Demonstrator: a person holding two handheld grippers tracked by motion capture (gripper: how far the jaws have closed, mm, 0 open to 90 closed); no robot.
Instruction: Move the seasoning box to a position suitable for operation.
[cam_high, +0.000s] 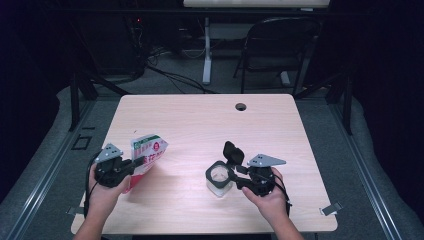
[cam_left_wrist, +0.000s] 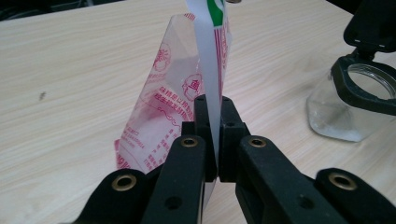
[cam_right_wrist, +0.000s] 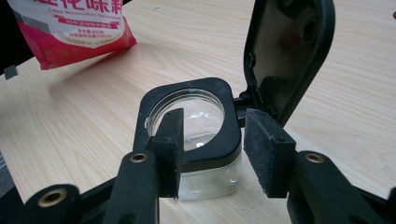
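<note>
Pouch (cam_left_wrist: 184, 100) pinched tight in the left gripper (cam_left_wrist: 212, 119), jaws closed flat on its white edge strip, the red-printed bag rising straight up from the pads and tilting above the table (cam_high: 200, 120). In the high view that left gripper (cam_high: 134, 163) has the pouch (cam_high: 146, 152) lifted at its tip, low corner near the wood. Off to its right, well apart, sits the jar (cam_high: 219, 179). Right gripper (cam_right_wrist: 212, 154) stands wide, its jaws either side of the jar's (cam_right_wrist: 191, 140) black collar, one pad over the glass mouth, the other at the hinge; whether they press on it, can't tell. Lid (cam_right_wrist: 289, 51) flipped up just beyond the jaws.
</note>
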